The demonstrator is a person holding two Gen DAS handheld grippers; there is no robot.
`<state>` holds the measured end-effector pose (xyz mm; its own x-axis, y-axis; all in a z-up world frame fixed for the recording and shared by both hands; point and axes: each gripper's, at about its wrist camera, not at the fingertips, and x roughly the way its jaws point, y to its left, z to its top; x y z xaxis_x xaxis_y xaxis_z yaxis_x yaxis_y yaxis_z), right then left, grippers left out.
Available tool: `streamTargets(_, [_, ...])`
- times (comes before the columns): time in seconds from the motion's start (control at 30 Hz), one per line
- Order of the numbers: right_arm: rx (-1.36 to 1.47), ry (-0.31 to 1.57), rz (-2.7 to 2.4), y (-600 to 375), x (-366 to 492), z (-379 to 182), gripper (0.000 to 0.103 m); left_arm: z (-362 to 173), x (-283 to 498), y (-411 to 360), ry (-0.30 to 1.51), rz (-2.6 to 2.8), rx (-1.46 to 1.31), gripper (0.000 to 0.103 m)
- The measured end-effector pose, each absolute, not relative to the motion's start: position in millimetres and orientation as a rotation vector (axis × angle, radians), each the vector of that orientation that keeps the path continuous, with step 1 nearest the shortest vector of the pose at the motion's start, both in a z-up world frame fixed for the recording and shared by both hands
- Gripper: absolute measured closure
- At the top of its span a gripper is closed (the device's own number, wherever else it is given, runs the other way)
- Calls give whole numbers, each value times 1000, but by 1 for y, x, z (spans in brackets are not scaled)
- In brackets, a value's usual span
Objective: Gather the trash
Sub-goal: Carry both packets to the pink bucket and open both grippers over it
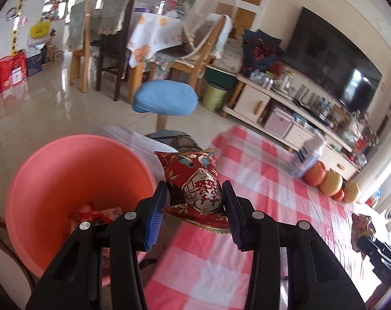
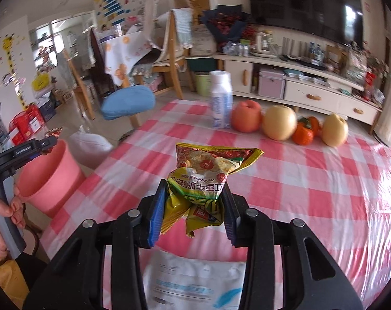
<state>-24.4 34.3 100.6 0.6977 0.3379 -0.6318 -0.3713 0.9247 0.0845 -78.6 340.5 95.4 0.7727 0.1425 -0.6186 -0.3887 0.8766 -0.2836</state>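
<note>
My left gripper (image 1: 194,201) is shut on a red snack wrapper (image 1: 195,183) with gold edging and holds it above the table's left edge, just right of the pink bin (image 1: 53,180). The bin holds some red wrappers (image 1: 92,214). My right gripper (image 2: 195,201) is shut on a crumpled yellow-green snack wrapper (image 2: 203,178) above the checked tablecloth (image 2: 311,186). The pink bin (image 2: 50,178) stands at the table's left in the right wrist view, with the left gripper's body (image 2: 22,152) above it.
A white bottle (image 2: 221,100) and a row of fruit (image 2: 278,126) stand at the table's far side. A white paper packet (image 2: 195,281) lies under my right gripper. A blue stool (image 1: 165,99) and a white bag (image 2: 92,142) are beyond the bin.
</note>
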Motion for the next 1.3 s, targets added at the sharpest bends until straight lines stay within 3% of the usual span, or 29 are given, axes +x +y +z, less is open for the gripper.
streamTargets(0.57, [-243,672,794,237,-48,124,62,79,-119,450,621,531,-566,58])
streamTargets(1.03, [-323,723,1004,351,-51,96,61,70,-144,496,589,622,-664,58])
streamTargets(1.17, [-317,741,1004,364,-50,83,31,68,-147,502,576,638,-689,54])
streamTargets(1.23, [-301,743,988,359,-48,83,28,68,-149,505,570,658,-698,35])
streamTargets(1.3, [-295,728,936,349,-45,83,19,68,-149,506,562,667,-701,30])
